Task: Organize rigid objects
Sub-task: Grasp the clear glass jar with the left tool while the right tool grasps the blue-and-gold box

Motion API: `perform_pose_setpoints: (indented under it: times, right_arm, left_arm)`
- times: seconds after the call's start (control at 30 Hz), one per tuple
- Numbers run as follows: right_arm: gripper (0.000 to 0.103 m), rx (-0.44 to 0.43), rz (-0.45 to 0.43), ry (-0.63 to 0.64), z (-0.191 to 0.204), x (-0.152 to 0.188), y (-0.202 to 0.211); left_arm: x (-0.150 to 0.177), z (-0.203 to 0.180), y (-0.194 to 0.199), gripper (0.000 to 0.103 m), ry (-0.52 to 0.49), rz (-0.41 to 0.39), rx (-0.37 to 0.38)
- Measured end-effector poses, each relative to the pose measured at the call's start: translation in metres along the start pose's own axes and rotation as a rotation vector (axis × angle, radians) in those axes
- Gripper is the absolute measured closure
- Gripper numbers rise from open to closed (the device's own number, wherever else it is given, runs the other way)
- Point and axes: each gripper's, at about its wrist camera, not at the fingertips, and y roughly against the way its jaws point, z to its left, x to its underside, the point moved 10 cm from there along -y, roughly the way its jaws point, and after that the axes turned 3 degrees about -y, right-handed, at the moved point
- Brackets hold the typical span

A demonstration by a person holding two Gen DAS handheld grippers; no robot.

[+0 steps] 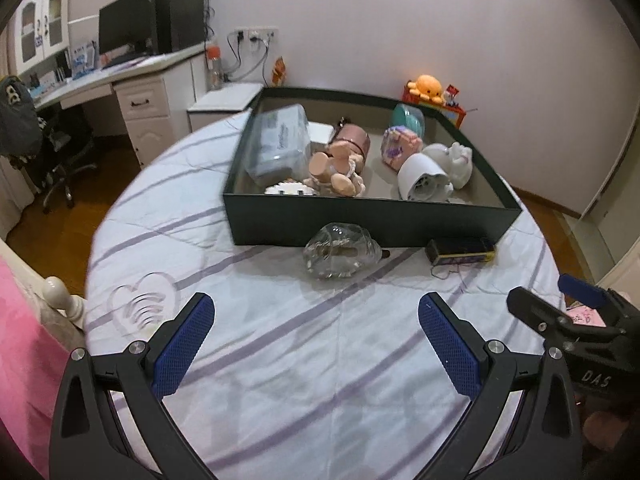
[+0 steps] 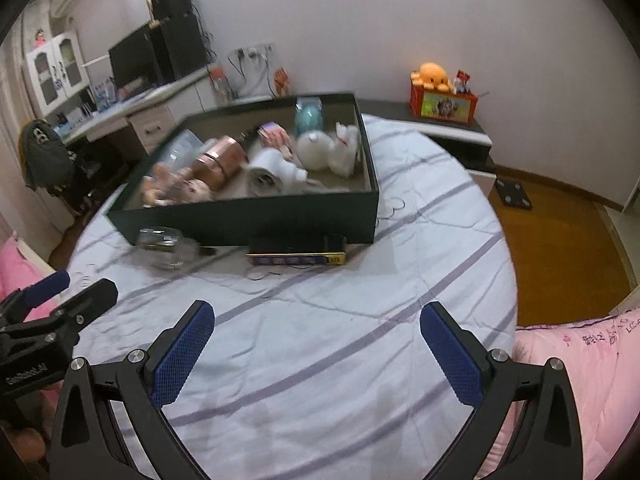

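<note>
A dark green box [image 1: 372,220] [image 2: 248,220] stands on the striped bed sheet [image 1: 304,360], holding a doll [image 1: 336,172], a copper tin [image 1: 354,140], a white cylinder [image 1: 420,178], a clear plastic case [image 1: 280,142] and other small items. In front of it lie a clear glass bottle [image 1: 340,250] [image 2: 168,246] and a small dark box [image 1: 460,251] [image 2: 296,250]. My left gripper [image 1: 316,312] is open above the sheet, short of the bottle. My right gripper [image 2: 316,312] is open too, short of the dark box. Neither holds anything.
A desk [image 1: 120,76] with a monitor [image 1: 132,24] and an office chair [image 1: 48,136] stand at the left. A low cabinet [image 2: 448,128] carries an orange plush [image 2: 434,76] on a red box. Pink bedding [image 2: 580,380] lies at the right edge, wooden floor [image 2: 560,248] beyond.
</note>
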Motion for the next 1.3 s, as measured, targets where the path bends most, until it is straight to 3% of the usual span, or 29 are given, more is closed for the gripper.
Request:
perform_pose_setpoints:
  times: [0.4,0.63,0.77,0.93,1.03,1.1,1.3]
  right_arm:
    - [0.0,-0.02,0.072,-0.002,-0.004,-0.007,-0.06]
    - [0.0,-0.052,0.052,0.017,0.005,-0.017,-0.075]
    - [0.0,-0.061,0.046,0.028,0.014,-0.02,-0.081]
    - [0.0,0.0,0.064,0.084,0.021,-0.021,-0.09]
    - [0.009,0.022,0.06,0.116,0.027,-0.019,-0.089]
    - [0.019,0.027,0.047,0.106,0.024,-0.018,-0.085]
    - [0.02,-0.007,0.045,0.093,0.022,-0.016,-0.078]
  left_arm:
    - [-0.007,-0.002,-0.069,0.0,0.042,0.106,-0.003]
    - [-0.016,0.007,-0.08,0.001,0.054,0.085,-0.029]
    - [-0.016,0.017,-0.077,0.012,0.062,0.062,-0.033]
    - [-0.014,0.019,-0.072,0.028,0.055,0.042,-0.025]
    - [-0.012,0.021,-0.068,0.043,0.048,0.034,-0.024]
    - [-0.011,0.021,-0.066,0.043,0.054,0.032,-0.015]
    - [-0.004,0.022,-0.055,0.043,0.066,0.03,0.004]
